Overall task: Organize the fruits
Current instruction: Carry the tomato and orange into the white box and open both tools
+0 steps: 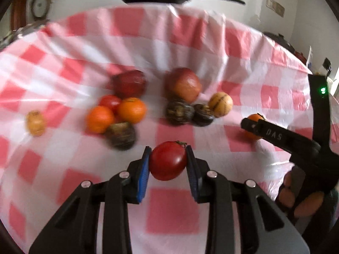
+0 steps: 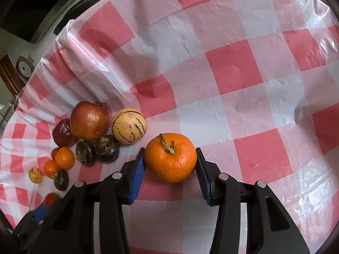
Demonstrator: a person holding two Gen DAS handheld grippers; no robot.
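both grippers are loaded, so the sorting looks to be mid-way rather than near its end. the left gripper (image 1: 167,163) has its fingers (image 1: 143,175) closed onto a red tomato (image 1: 167,160), the blue pads pressing its two sides; whether it is lifted or resting on the surface (image 1: 173,207) is hard to tell. the right gripper (image 2: 170,165) has its fingers (image 2: 137,173) closed against a stemmed orange (image 2: 170,157), which sits low over the checked cloth; the far pad meets the fruit at its 3 o'clock edge.

in the left wrist view, loose clusters lie beyond the tomato. at about 11 o'clock from it: two small oranges (image 1: 131,110), another red tomato (image 1: 110,102), a dark red apple (image 1: 129,83) behind them and one dark round fruit (image 1: 120,135) in front. at about 12 to 1 o'clock: a reddish apple (image 1: 186,84), two more dark round fruits (image 1: 180,112) and a pale striped melon-like fruit (image 1: 220,103). a small yellowish fruit (image 1: 36,122) lies alone, well apart at 10 o'clock.

as a judgement, kinds are only partly gathered: the apples are apart, the dark fruits are split between clusters, and the citrus pile has a tomato in it. what seems left is to place the held tomato and the held orange with their own kinds, then bring the strays together. no bowl or tray shows, so grouping on the cloth is likely the aim.
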